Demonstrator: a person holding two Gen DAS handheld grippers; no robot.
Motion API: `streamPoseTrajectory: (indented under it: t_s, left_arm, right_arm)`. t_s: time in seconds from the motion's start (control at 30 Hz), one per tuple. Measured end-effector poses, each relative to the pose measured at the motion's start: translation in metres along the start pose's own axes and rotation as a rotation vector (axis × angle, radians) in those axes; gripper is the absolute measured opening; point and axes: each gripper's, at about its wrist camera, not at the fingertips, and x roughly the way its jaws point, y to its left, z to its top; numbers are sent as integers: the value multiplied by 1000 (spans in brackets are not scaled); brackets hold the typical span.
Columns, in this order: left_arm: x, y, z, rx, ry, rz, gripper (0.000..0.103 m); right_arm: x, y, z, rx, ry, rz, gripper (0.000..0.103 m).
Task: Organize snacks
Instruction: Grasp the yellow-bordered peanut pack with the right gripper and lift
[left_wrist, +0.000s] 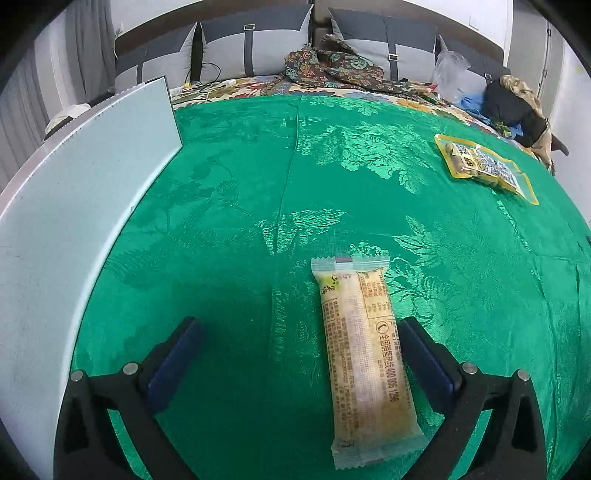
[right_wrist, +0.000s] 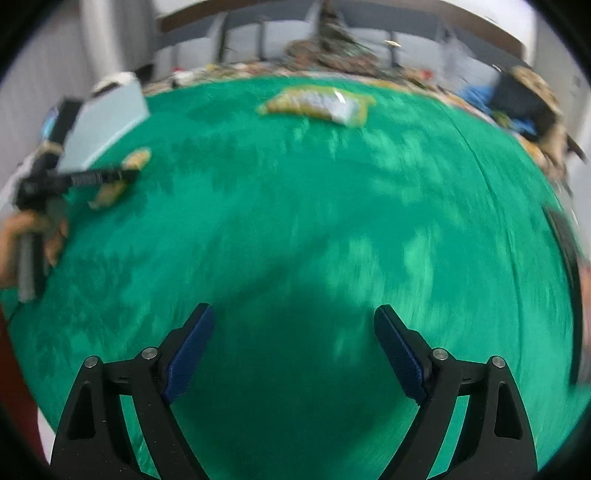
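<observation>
The long snack bar (left_wrist: 364, 354) lies flat on the green cloth (left_wrist: 240, 206), lengthwise between the fingers of the left gripper (left_wrist: 301, 332), nearer the right one. Those fingers are spread wide and, as far as I can see, not pressing it, so it looks set down rather than held. A yellow-edged snack packet (left_wrist: 485, 166) lies well apart toward the far right, probably the next to sort. The right gripper (right_wrist: 294, 341) hangs wide and empty over bare cloth. A pale board (left_wrist: 74, 206) stands at the left; cushions (left_wrist: 255, 44) and heaped clothes (left_wrist: 332, 64) sit behind.
</observation>
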Motion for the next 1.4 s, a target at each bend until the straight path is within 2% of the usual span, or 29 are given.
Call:
streamPoseTrajectory:
  t_s: [0.13, 0.2, 0.3, 0.47, 0.57, 0.6, 0.63, 0.67, 0.73, 0.77, 0.8, 0.83, 0.9, 0.93, 0.97, 1.03, 1.13, 1.27, 1.4]
  left_arm:
    - [0, 0, 0, 0, 0, 0, 103]
    - [0, 0, 0, 0, 0, 0, 103]
    - [0, 0, 0, 0, 0, 0, 103]
    - [0, -1, 0, 0, 0, 0, 103]
    - [0, -1, 0, 0, 0, 0, 103]
    - [0, -1, 0, 0, 0, 0, 103]
    - [0, -1, 0, 0, 0, -1, 103]
    - [0, -1, 0, 0, 0, -1, 103]
    - [0, -1, 0, -1, -1, 0, 103]
    - [0, -1, 1, 0, -1, 0, 103]
    - [-1, -1, 1, 0, -1, 0, 103]
    - [-1, -1, 1, 0, -1, 0, 103]
    - [-1, -1, 1, 0, -1, 0, 103]
    - [0, -1, 1, 0, -1, 0, 103]
    - [0, -1, 1, 0, -1, 0, 103]
    - [0, -1, 1, 0, -1, 0, 103]
    - [0, -2, 1, 1, -1, 1, 103]
    - [0, -3, 1, 1, -1, 1, 103]
    - [0, -3, 2, 1, -1, 2, 103]
  right_arm:
    - [6, -28, 89, -160, -41, 76, 90]
    - [29, -36, 138, -256, 15, 90, 90]
    - [71, -36, 191, -372, 117, 108, 90]
    - [135, -4, 223, -633, 242, 57, 90]
    - [168, 7, 227, -758, 271, -35, 90]
    - [178, 7, 229, -764, 276, -67, 93]
    - [180, 3, 239, -716, 247, -34, 92]
    - [186, -4, 247, -650, 248, -38, 93]
    - [198, -25, 258, -464, 290, 24, 94]
    - [205, -40, 260, -345, 325, 88, 95]
    - [208, -54, 261, -235, 333, 130, 94]
    - [204, -63, 259, -170, 305, 122, 91]
    - [194, -69, 249, -105, 280, 88, 76]
    - [186, -70, 243, -79, 268, 78, 62]
    - [178, -73, 235, -22, 269, 85, 60]
    - [162, -72, 213, 42, 282, 55, 60]
    - [128, -54, 168, 56, 254, -20, 60]
    - [67, -27, 85, 126, 152, -94, 62]
    - [26, -2, 21, 179, 54, -149, 63]
